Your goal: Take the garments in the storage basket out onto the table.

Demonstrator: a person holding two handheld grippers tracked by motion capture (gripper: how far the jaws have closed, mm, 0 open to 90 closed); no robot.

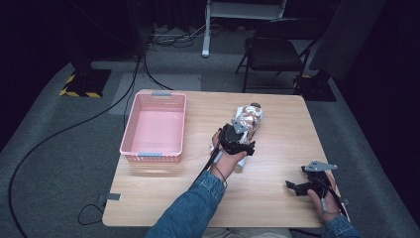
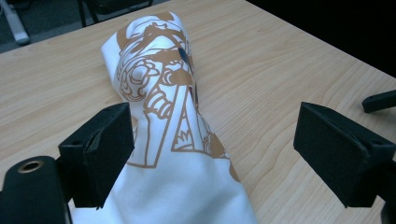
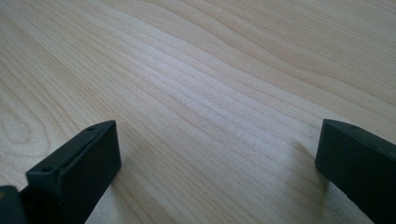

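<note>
left tool: spread, straddling printed white cloth | right tool: spread over bare desk

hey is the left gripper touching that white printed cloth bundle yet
Cannot tell. In the left gripper view the cloth bundle lies between the open jaws of the left gripper, close against the left-hand one, but neither contact nor a gap shows plainly there.

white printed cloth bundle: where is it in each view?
High view: cloth bundle at table centre-right, under the left gripper.
Left gripper view: centre-left, between the open jaws, against the left one.
Right gripper view: not in it.
Shared landmark: wooden tabletop.
</note>
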